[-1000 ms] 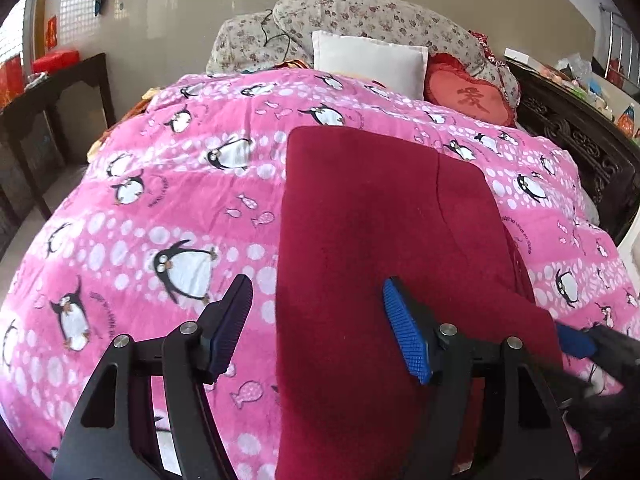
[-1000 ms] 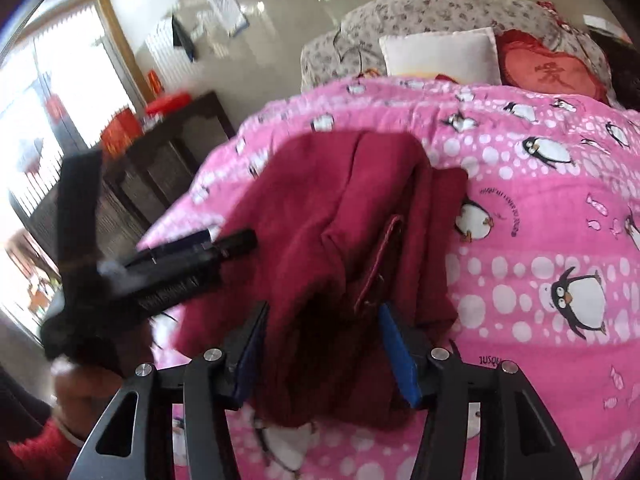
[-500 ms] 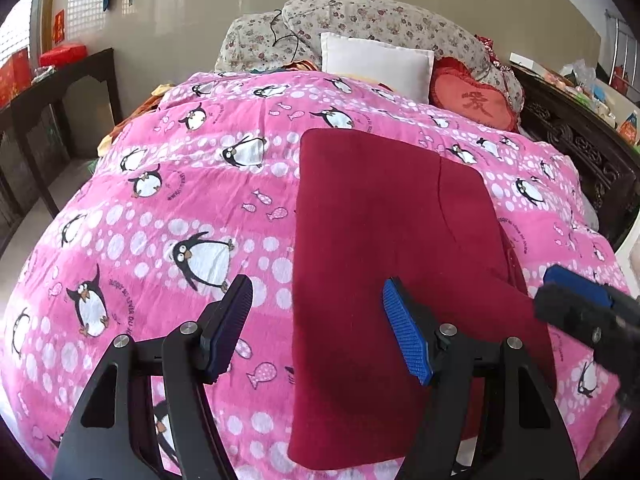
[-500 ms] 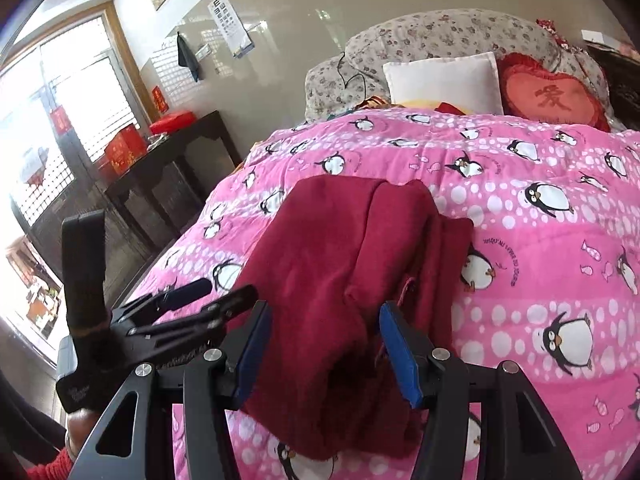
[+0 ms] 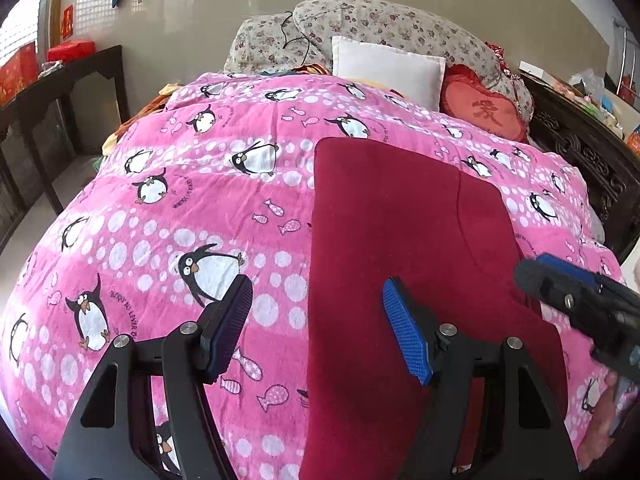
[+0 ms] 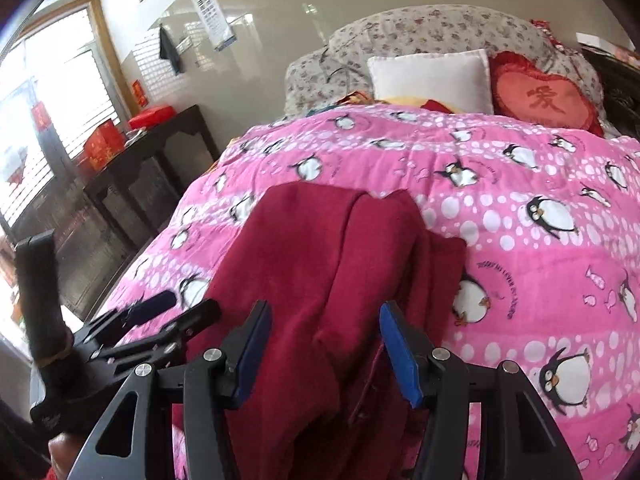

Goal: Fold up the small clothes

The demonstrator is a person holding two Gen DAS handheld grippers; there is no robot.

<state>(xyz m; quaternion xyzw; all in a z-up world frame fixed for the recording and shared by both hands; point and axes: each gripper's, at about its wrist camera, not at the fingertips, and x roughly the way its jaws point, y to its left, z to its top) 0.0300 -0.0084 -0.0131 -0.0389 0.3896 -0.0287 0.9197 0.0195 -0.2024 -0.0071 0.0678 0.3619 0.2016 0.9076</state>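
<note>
A dark red fleece garment (image 5: 400, 240) lies folded into a long flat rectangle on the pink penguin blanket (image 5: 180, 208). My left gripper (image 5: 320, 332) hovers open over the garment's near left edge; one finger is above the blanket, the other above the red cloth. In the right wrist view the same garment (image 6: 320, 264) shows a ridge along its right side. My right gripper (image 6: 326, 354) stands open above its near end, with the cloth lying below the pads and not pinched. Each gripper shows in the other's view: the right gripper (image 5: 580, 304) and the left gripper (image 6: 152, 328).
A white pillow (image 5: 388, 68), a red heart cushion (image 5: 484, 108) and a floral bolster (image 5: 380, 28) sit at the bed's head. A dark side table (image 6: 152, 168) with red boxes stands to the left. A carved dark bed frame (image 5: 592, 160) runs along the right.
My right gripper has drawn back and up from the garment, which now lies flatter on the bed. In the left wrist view the right gripper has risen at the right edge.
</note>
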